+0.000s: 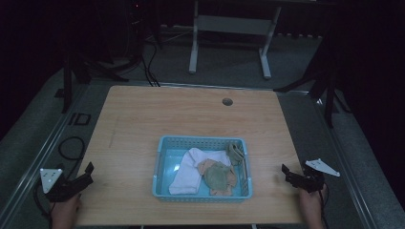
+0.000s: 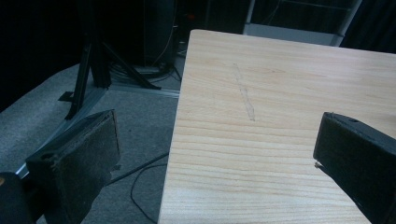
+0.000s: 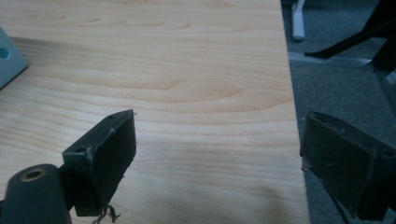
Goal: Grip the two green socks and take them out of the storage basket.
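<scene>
A light blue plastic basket [image 1: 163,142] sits near the front middle of the wooden table [image 1: 143,114]. Inside it lie a white cloth [image 1: 191,169], a green and orange cloth [image 1: 218,177] and a small olive cloth [image 1: 235,151]. My left gripper [image 1: 89,172] hovers at the table's front left edge, jaws wide open with nothing between them [image 2: 215,149]. My right gripper [image 1: 285,172] is held at the front right edge, also open and empty [image 3: 217,140]. A corner of the basket [image 3: 8,60] shows at the left of the right gripper view.
A round cable hole [image 1: 227,101] is in the table near its back edge. Cables [image 1: 71,148] lie on the grey floor to the left. Black stand legs [image 2: 88,70] and a white desk frame [image 1: 229,28] stand beyond the table.
</scene>
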A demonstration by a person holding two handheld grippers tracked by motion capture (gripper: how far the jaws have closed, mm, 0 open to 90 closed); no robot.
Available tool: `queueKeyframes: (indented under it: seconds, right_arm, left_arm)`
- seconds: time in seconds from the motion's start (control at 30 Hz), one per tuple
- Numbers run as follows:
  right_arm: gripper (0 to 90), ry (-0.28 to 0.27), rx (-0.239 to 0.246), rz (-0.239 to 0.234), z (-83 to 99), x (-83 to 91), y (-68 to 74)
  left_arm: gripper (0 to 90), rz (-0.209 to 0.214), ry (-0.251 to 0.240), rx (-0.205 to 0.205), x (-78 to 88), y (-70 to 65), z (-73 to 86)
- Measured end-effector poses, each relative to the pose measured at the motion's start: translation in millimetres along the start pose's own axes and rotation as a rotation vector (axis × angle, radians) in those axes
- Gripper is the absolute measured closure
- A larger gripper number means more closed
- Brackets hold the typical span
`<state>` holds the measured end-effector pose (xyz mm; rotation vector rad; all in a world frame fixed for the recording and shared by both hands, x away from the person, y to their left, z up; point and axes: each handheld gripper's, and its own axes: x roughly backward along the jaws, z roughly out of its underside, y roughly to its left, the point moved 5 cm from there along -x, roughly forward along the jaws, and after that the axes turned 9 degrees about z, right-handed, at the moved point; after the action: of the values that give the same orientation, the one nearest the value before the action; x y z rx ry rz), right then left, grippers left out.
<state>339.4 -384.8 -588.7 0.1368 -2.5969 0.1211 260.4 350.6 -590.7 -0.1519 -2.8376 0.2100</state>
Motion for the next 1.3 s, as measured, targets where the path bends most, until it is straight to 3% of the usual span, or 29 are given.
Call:
queueKeyframes:
  seconds: [0.17,0.2,0.3,0.4,0.43,0.47,0.57,0.6,0.63,0.67,0.7,0.73,0.77,0.8,0.87,0.9,0.93,0.97,1.0,1.03,1.07,1.13,1.17,1.2,1.23,1.3]
  right_arm:
    - [10.5,0.044,0.015,-0.038,1.6,-2.1,0.7]
    - [10.5,0.075,0.035,-0.055,3.0,-2.6,1.7]
    - [10.5,0.079,0.054,-0.058,3.4,-2.3,3.4]
    - [10.6,0.108,0.085,-0.022,3.5,-2.0,6.3]
    - [10.5,0.125,0.092,-0.003,3.6,-1.6,6.9]
    - [10.5,0.182,0.084,-0.004,3.4,-1.0,8.2]
    - [10.5,0.224,0.097,0.009,1.5,1.7,8.3]
    - [10.5,0.267,0.096,0.002,-1.3,4.8,7.4]
    - [10.5,0.267,0.096,0.002,-1.3,4.8,7.4]
    - [10.5,0.325,0.108,-0.030,-3.0,7.4,6.6]
    - [10.5,0.325,0.108,-0.030,-3.0,7.4,6.6]
    - [10.6,0.383,0.129,-0.059,-4.1,10.2,5.9]
    - [10.6,0.383,0.129,-0.059,-4.1,10.2,5.9]
    - [12.4,0.430,0.191,-0.094,-4.9,13.0,5.4]
    - [12.5,0.455,0.219,-0.107,-5.0,14.3,5.2]
    - [12.5,0.475,0.240,-0.124,-5.3,15.6,5.4]
    - [12.5,0.519,0.262,-0.174,-5.7,18.6,6.7]
    - [12.5,0.519,0.262,-0.174,-5.7,18.6,6.7]
    - [12.9,0.572,0.310,-0.191,-5.0,21.5,8.2]
    - [12.9,0.572,0.310,-0.191,-5.0,21.5,8.2]
    - [13.2,0.639,0.339,-0.224,-3.6,24.1,10.7]
    - [13.3,0.666,0.357,-0.229,-2.7,25.5,12.4]
    - [13.3,0.683,0.377,-0.226,-2.0,26.3,13.5]
    - [13.3,0.719,0.427,-0.219,-1.1,27.7,14.4]
    - [13.3,0.719,0.427,-0.219,-1.1,27.7,14.4]
    - [13.5,0.743,0.472,-0.228,-1.1,29.4,15.8]
  left_arm:
    - [0.7,0.000,0.001,0.002,-0.2,0.2,0.0]
    - [0.7,0.001,0.002,0.001,-0.1,0.2,0.0]
    - [0.7,0.001,0.001,0.001,-0.1,0.2,0.0]
    - [0.7,0.000,0.001,0.001,-0.1,0.3,0.0]
    - [0.7,0.001,0.001,0.001,-0.1,0.3,0.0]
    - [0.7,0.001,0.003,0.002,-0.1,0.4,0.0]
    - [0.7,0.001,0.004,0.003,-0.2,0.6,0.0]
    - [0.7,0.002,0.004,0.002,-0.2,0.6,0.0]
    - [0.7,0.002,0.004,0.002,-0.2,0.6,0.0]
    - [0.7,0.001,0.005,0.003,-0.2,0.6,0.0]
    - [0.7,0.001,0.005,0.003,-0.2,0.6,0.0]
    - [0.7,0.001,0.006,0.002,-0.2,0.8,0.0]
    - [0.7,0.001,0.006,0.002,-0.2,0.8,0.0]
    - [0.7,0.002,0.007,0.003,-0.3,0.8,0.0]
    - [0.7,0.001,0.006,0.004,-0.4,0.9,0.0]
    - [0.7,0.001,0.007,0.003,-0.3,0.9,0.0]
    - [0.7,0.001,0.007,0.004,-0.3,0.9,0.0]
    - [0.7,0.001,0.007,0.004,-0.3,0.9,0.0]
    - [0.7,0.001,0.006,0.006,-0.5,0.9,0.0]
    - [0.7,0.001,0.006,0.006,-0.5,0.9,0.0]
    - [0.7,0.001,0.007,0.006,-0.5,0.9,0.0]
    - [0.7,0.001,0.008,0.007,-0.6,0.9,0.0]
    - [0.7,0.002,0.007,0.007,-0.6,0.9,0.0]
    - [0.7,0.001,0.007,0.007,-0.5,0.9,0.0]
    - [0.7,0.001,0.007,0.007,-0.6,1.0,0.0]
    - [0.7,0.001,0.006,0.008,-0.6,1.0,-0.1]
